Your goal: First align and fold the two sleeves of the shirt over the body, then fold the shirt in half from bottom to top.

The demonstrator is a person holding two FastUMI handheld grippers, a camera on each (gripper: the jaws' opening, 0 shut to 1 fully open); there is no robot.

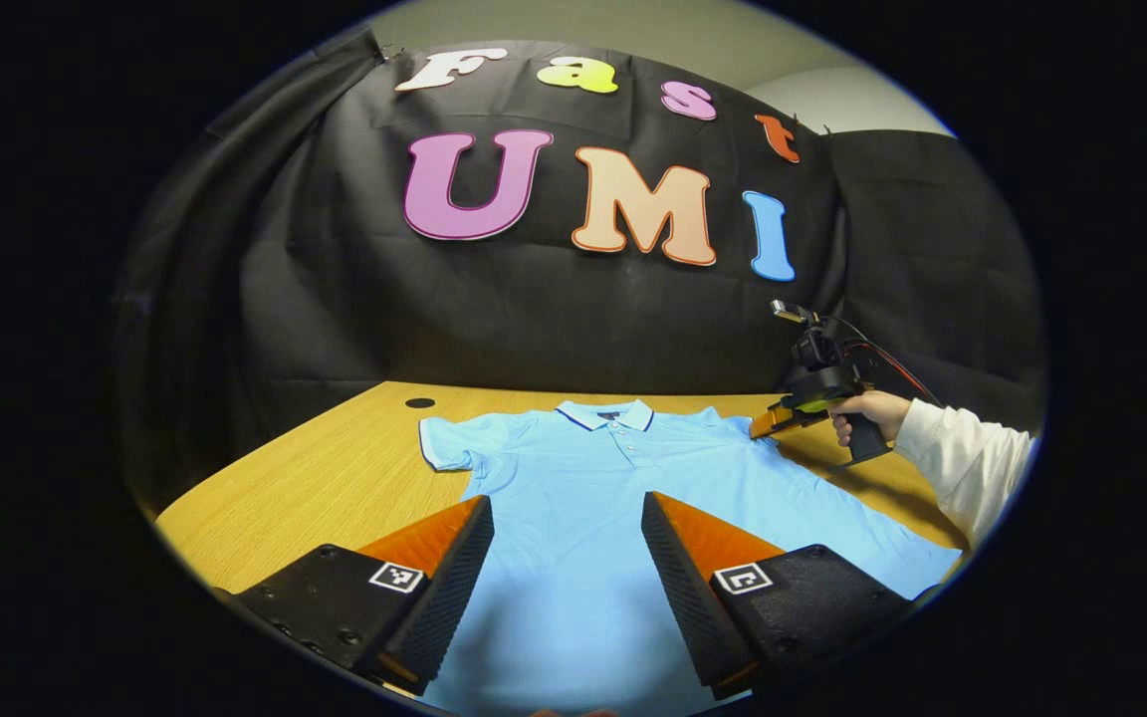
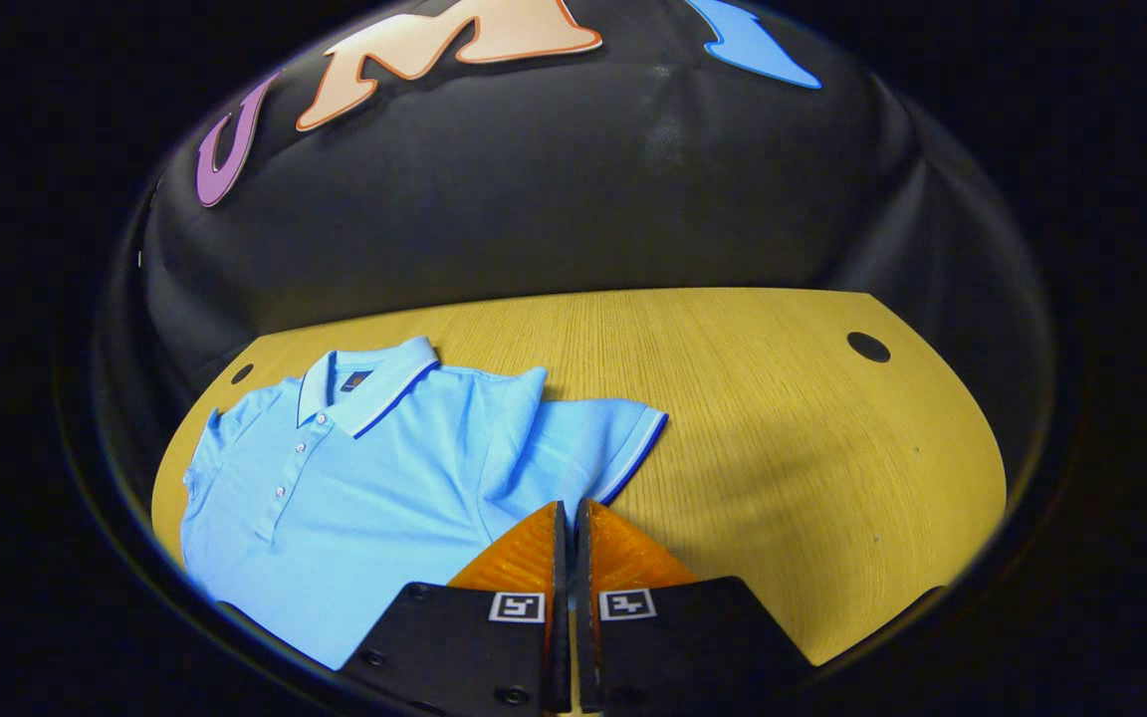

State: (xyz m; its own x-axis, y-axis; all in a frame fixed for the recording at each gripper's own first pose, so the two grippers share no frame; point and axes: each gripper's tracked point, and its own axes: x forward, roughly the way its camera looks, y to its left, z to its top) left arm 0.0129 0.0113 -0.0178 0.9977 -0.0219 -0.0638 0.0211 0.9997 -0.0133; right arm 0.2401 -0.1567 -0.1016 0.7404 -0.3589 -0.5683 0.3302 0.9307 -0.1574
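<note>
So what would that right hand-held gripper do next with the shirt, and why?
Probably carry the right sleeve inward over the shirt body. The right hand-held gripper looks closed at that sleeve's lower edge, though whether it pinches cloth is unclear, and both sleeves lie unfolded on the table.

one shirt (image 1: 573, 518), one table (image 2: 783, 418), two grippers, perhaps two table holes.

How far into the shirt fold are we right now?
Early. The blue polo shirt lies flat on the wooden table, its left sleeve spread out unfolded. In hand: the right tool, fingers together, sits at the right sleeve; whether it grips cloth I cannot tell. The left tool hovers open over the body. Left: both sleeve folds, then bottom-to-top fold.
</note>
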